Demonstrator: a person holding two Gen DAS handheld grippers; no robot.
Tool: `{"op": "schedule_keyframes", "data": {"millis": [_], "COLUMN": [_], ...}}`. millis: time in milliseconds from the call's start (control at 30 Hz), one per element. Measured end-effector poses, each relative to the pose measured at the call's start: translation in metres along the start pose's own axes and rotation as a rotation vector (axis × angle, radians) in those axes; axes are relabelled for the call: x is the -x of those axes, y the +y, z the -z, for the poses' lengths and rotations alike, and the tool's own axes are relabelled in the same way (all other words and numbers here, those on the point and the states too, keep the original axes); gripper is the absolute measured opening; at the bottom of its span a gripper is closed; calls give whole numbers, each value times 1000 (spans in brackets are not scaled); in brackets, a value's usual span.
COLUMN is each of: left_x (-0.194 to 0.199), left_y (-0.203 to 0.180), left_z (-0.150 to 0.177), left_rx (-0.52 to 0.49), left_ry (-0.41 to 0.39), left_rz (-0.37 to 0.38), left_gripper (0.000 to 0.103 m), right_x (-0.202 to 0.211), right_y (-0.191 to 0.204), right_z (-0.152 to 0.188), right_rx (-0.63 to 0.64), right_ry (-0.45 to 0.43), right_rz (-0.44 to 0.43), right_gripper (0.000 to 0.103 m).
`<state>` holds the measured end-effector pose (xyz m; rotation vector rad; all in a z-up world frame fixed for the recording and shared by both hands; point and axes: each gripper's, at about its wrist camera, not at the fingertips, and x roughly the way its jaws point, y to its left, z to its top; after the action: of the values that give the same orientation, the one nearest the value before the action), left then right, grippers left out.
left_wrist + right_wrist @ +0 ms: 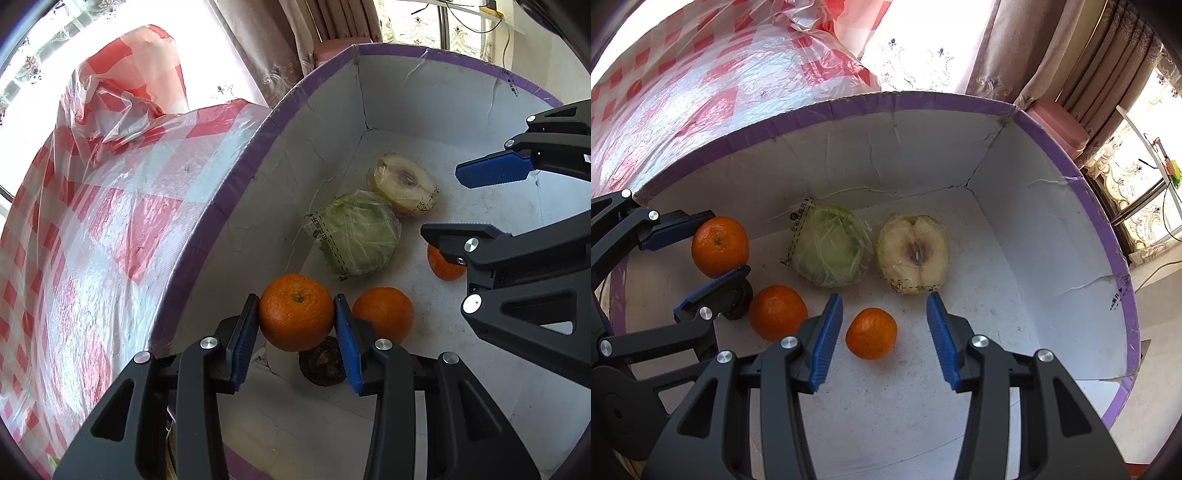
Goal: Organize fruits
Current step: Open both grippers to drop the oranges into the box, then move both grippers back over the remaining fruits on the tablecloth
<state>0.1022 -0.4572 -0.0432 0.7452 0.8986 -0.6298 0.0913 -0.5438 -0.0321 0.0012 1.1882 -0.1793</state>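
Observation:
A white box with a purple rim (pixel 258 140) holds the fruit. My left gripper (pixel 296 301) is shut on an orange (pixel 295 314), its blue pads pressing both sides, just above a dark round fruit (pixel 325 363). A second orange (pixel 384 314) lies right beside it. My right gripper (pixel 884 297) is open. A smaller orange (pixel 871 334) rests on the box floor between its fingers, with a gap on each side. Farther in lie a wrapped green fruit half (pixel 831 251) and a wrapped pale cut fruit (pixel 912 254).
The box stands on a red-and-white checked cloth under clear plastic (pixel 92 240). The box wall (pixel 1052 229) rises close around both grippers. Curtains (pixel 1052 55) and a bright window lie beyond. White box floor (pixel 997 332) shows to the right of the small orange.

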Motion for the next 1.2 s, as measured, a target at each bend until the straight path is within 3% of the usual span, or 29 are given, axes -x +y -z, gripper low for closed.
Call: {"op": "schedule_keyframes", "data": {"millis": [300, 433, 667, 833, 1200], "left_x": [3, 7, 28, 47, 87], "left_y": [4, 13, 27, 42, 91], "left_z": [1, 1, 3, 8, 38], "left_rx": [14, 54, 119, 176, 292], "left_ry": [-16, -36, -121, -195, -286], "left_rz": [2, 20, 45, 45, -52], "left_gripper": [44, 44, 46, 53, 57], "right_x": [4, 6, 15, 33, 86], "right_y": [-1, -5, -9, -9, 8], "right_z": [1, 1, 0, -5, -20], "right_rx": [-17, -36, -52, -55, -115], "right_ry": [-20, -30, -49, -85, -271], "right_rz": [2, 4, 12, 25, 8], "right_gripper": [69, 74, 78, 78, 83]}}
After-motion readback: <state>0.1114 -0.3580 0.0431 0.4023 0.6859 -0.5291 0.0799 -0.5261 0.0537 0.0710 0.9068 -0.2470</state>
